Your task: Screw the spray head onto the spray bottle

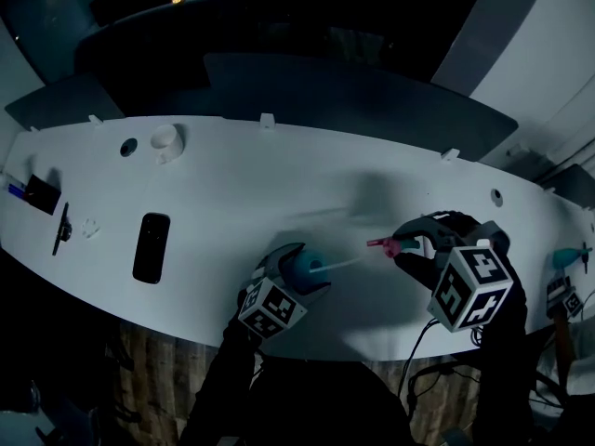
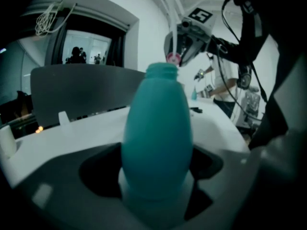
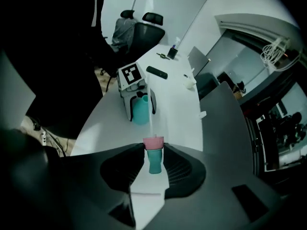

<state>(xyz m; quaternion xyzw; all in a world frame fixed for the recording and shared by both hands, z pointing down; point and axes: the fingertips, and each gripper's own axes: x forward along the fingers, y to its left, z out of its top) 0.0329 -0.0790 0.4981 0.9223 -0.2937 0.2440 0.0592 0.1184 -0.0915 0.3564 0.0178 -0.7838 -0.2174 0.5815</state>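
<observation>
A teal spray bottle lies tilted over the white table's front part, neck toward the right. My left gripper is shut on its body. My right gripper is shut on the spray head, teal with a pink collar. Its thin white dip tube reaches left to the bottle's open neck; in the head view the tube's tip is at the mouth. The pink collar stays well apart from the neck.
A black phone lies left of the bottle. Farther left are a pen and a black item. A white roll stands at the back left. Another teal bottle is at the far right edge.
</observation>
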